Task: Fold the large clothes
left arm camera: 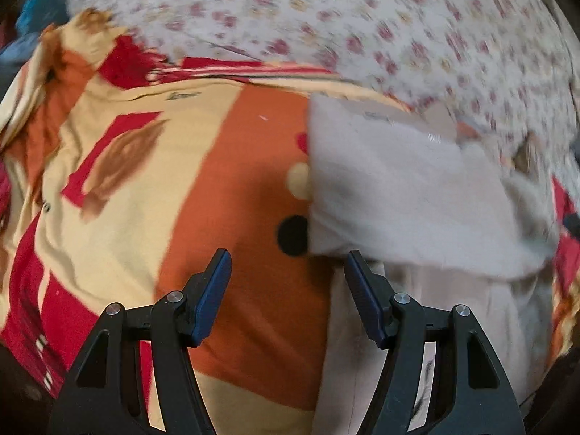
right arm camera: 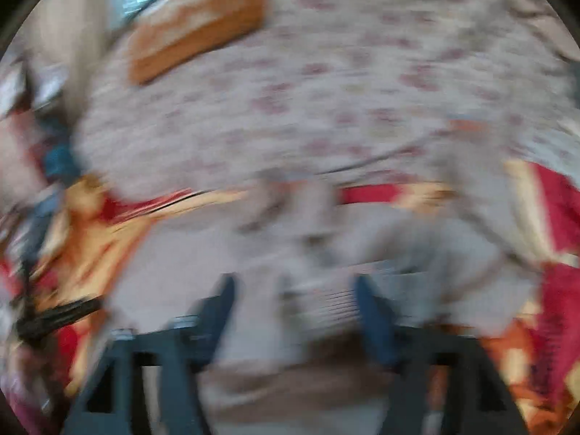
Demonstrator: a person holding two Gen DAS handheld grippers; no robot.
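A pale white-grey garment [left arm camera: 409, 195] lies partly folded on an orange, red and cream patterned blanket [left arm camera: 246, 181]. My left gripper [left arm camera: 288, 259] is open and empty just above the blanket, its right finger [left arm camera: 362, 290] at the garment's left edge. In the blurred right wrist view the same pale garment [right arm camera: 203, 261] spreads under my right gripper [right arm camera: 293, 286], which is open with nothing between its fingers.
A floral bedsheet [left arm camera: 326, 18] covers the bed behind the blanket and shows in the right wrist view [right arm camera: 326, 83]. An orange-brown pillow [right arm camera: 195, 25] lies far back. Blue and dark clutter [left arm camera: 32, 14] sits at the bed's left side.
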